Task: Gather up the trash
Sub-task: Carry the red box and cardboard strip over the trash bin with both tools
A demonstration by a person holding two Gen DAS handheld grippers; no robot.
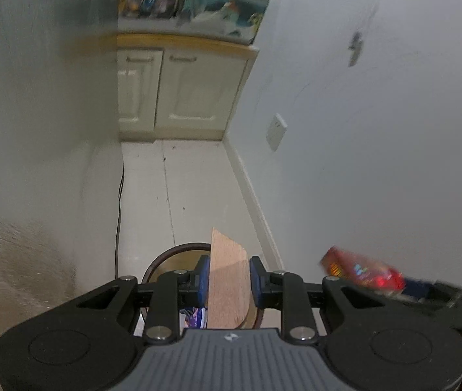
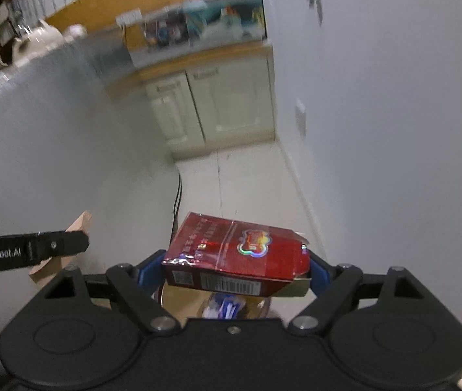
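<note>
My left gripper [image 1: 227,277] is shut on a flat piece of tan cardboard [image 1: 227,267], which stands upright between its blue pads. Below it is a round bin with a dark rim [image 1: 172,251]; a blue and white wrapper [image 1: 195,317] lies inside. My right gripper [image 2: 236,270] is shut on a red cigarette pack [image 2: 240,254], held sideways with its barcode facing me. The same pack [image 1: 361,268] shows blurred at the right of the left wrist view. In the right wrist view the left gripper's finger [image 2: 35,249] and the cardboard [image 2: 78,224] appear at the left, and the bin [image 2: 182,303] with its wrapper [image 2: 227,306] lies under the pack.
A white tiled floor [image 1: 198,179] runs between a grey-white wall [image 1: 361,130] on the right and a pale surface on the left. Cream cupboard doors [image 1: 179,91] under a cluttered counter close the far end. A black cable [image 1: 120,202] hangs down at the left.
</note>
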